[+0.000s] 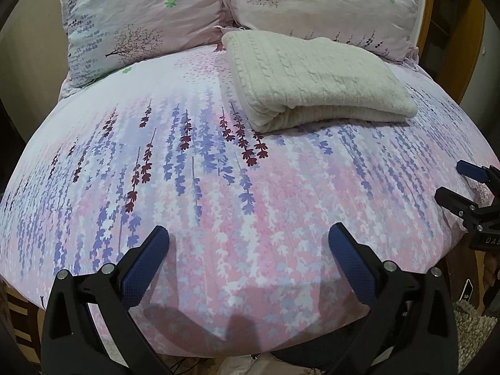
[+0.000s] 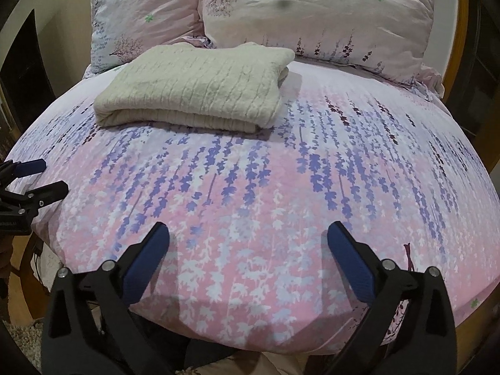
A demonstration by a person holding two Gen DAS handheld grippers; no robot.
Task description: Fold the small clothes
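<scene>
The folded cream cable-knit garment (image 1: 315, 81) is shown lying on the floral pink-and-lavender bed sheet (image 1: 218, 193), in front of two matching pillows (image 1: 140, 22), with its long axis running across the bed and its folded edge turned toward the viewer. From the left gripper (image 1: 248, 247) it is seen at about one o'clock, and from the right gripper (image 2: 248, 243) at about eleven o'clock, well apart from both. Both pairs of fingers are spread fully wide and nothing is held; neither hand can be judged clearly nearer.

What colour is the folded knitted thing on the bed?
Cream-white folded knit, clearest in the right wrist view.
</scene>
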